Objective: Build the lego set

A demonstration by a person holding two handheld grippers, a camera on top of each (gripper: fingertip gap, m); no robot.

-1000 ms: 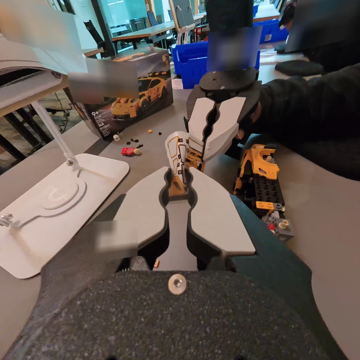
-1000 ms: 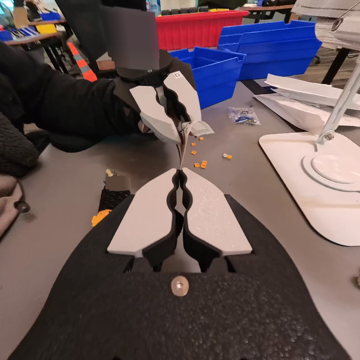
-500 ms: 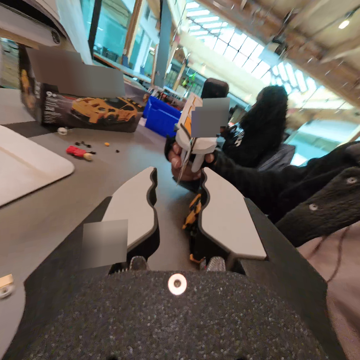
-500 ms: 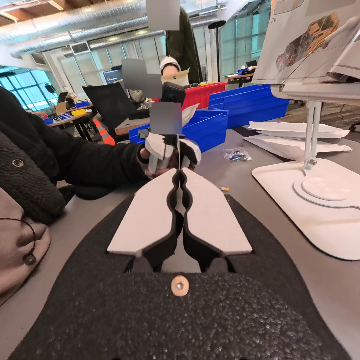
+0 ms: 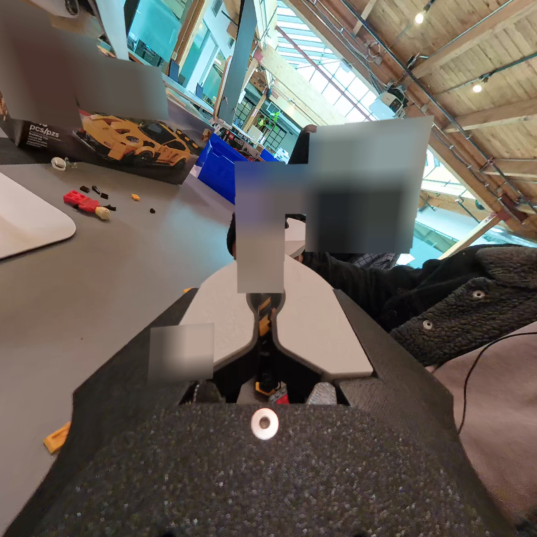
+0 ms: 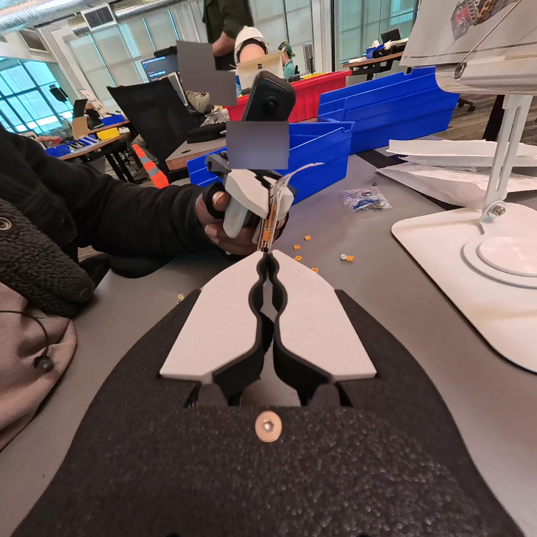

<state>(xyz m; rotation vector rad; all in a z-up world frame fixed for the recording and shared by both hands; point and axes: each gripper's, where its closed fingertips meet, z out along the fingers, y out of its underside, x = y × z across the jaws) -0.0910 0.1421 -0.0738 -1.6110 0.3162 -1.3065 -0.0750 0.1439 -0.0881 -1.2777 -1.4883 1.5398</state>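
Observation:
In the right wrist view, my right gripper (image 6: 267, 254) is shut, its tips pinching the lower edge of a thin white and orange sticker sheet (image 6: 268, 229), seen edge-on. My left gripper (image 6: 271, 200) is just beyond, held in a hand, and its white fingers are closed on the same sheet higher up. In the left wrist view, my left gripper (image 5: 261, 263) has its fingers together, but a blurred patch hides the tips. One white finger of the right gripper (image 5: 295, 235) shows past it. An orange and black brick car (image 5: 266, 316) shows through the slot below.
A box picturing a yellow car (image 5: 130, 142), a red brick piece (image 5: 84, 202) and small black bits lie to the left. A white stand base (image 6: 494, 261), blue bins (image 6: 377, 107), loose orange tiles (image 6: 305, 250) and a small plastic bag (image 6: 364, 199) are on the grey table. Less than 4 cm separates the two grippers' tips.
My left gripper let go of the sheet, opened wide, lifted and tilted upward, then shut on the sheet again. My right gripper stayed shut on the sheet and tilted up too.

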